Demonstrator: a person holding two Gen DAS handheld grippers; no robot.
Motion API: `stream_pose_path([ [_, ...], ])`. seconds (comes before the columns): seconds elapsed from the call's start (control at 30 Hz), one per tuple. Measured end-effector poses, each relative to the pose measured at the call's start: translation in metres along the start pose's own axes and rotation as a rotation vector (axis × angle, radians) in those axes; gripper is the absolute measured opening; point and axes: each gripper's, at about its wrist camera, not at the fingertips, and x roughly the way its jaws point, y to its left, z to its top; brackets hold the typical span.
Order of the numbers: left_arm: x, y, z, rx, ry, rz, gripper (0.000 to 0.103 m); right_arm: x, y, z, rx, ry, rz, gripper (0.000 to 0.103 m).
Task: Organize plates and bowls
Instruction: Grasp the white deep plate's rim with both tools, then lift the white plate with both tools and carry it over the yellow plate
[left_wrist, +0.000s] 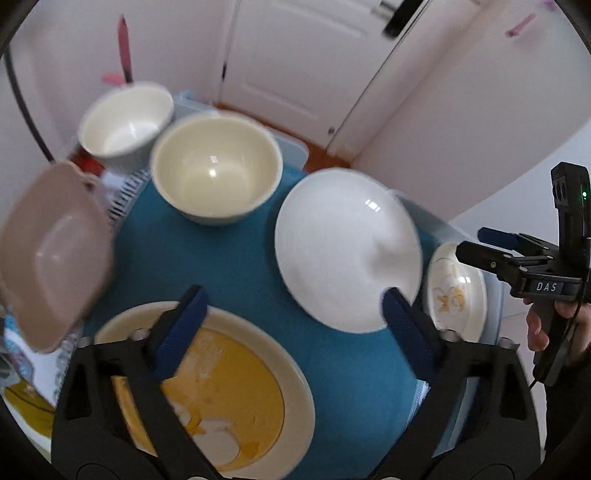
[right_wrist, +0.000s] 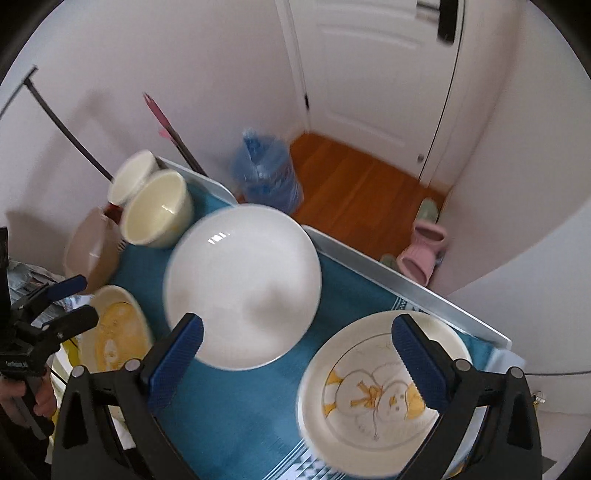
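Dishes lie on a blue cloth (left_wrist: 221, 266). My left gripper (left_wrist: 293, 295) hangs open and holds nothing, above a yellow plate with a cream rim (left_wrist: 258, 387). Beyond it are a plain white plate (left_wrist: 343, 251), a cream bowl (left_wrist: 218, 166), a white bowl (left_wrist: 125, 122) and a pinkish square dish (left_wrist: 51, 258). My right gripper (right_wrist: 297, 325) is open and holds nothing, over the gap between the white plate (right_wrist: 243, 288) and a cream plate with a drawn figure (right_wrist: 380, 398). Each gripper shows in the other's view: the right gripper (left_wrist: 472, 242) and the left gripper (right_wrist: 88, 297).
A metal table edge (right_wrist: 406, 280) borders the cloth at the far side. Beyond it on the wooden floor stand a blue water bottle (right_wrist: 266, 173) and pink slippers (right_wrist: 424, 251). A spiral notebook (left_wrist: 122, 195) lies at the left. White doors and walls are close behind.
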Motion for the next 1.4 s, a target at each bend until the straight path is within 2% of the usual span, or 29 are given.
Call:
stream_pose_path([
  [0.07,0.021,0.003,0.005,-0.014,0.044,-0.011,0.076,0.025,-0.008,0.005,-0.001,0.044,0.024,0.084],
  [0.13,0.039,0.005,0.008,-0.016,0.077,-0.010,0.069,0.044,-0.014,0.008,0.005,0.080,0.043,0.068],
  [0.23,0.058,0.005,0.010,-0.012,0.119,-0.017,0.056,0.065,-0.019,0.011,0.019,0.104,0.071,0.060],
  [0.3,0.067,0.004,0.010,-0.003,0.137,-0.013,0.052,0.073,-0.021,0.010,0.011,0.119,0.081,0.052],
  [0.33,0.068,0.002,0.008,0.001,0.143,-0.010,0.052,0.077,-0.021,0.011,0.005,0.128,0.086,0.046],
  [0.43,0.073,0.000,0.006,0.014,0.148,0.010,0.052,0.088,-0.023,0.014,-0.012,0.145,0.096,0.036],
  [0.47,0.074,-0.001,0.005,0.018,0.150,0.013,0.052,0.090,-0.022,0.015,-0.019,0.145,0.097,0.036],
  [0.53,0.076,-0.002,0.004,0.027,0.158,0.014,0.040,0.091,-0.023,0.015,-0.026,0.140,0.100,0.035],
  [0.57,0.078,-0.003,0.003,0.029,0.164,0.013,0.037,0.091,-0.023,0.014,-0.028,0.139,0.106,0.034],
  [0.63,0.079,-0.003,0.004,0.032,0.171,0.014,0.030,0.091,-0.023,0.013,-0.039,0.136,0.120,0.027],
  [0.7,0.084,-0.004,0.008,0.037,0.172,0.023,0.028,0.092,-0.022,0.013,-0.054,0.134,0.108,0.024],
  [0.8,0.084,-0.006,0.005,0.042,0.174,0.030,0.023,0.091,-0.023,0.011,-0.062,0.130,0.087,0.015],
  [0.9,0.085,-0.009,0.000,0.048,0.171,0.024,0.019,0.094,-0.028,0.011,-0.052,0.131,0.089,0.012],
  [1.4,0.070,-0.030,-0.015,0.104,0.122,0.047,0.019,0.082,-0.025,0.001,-0.033,0.094,0.047,0.012],
])
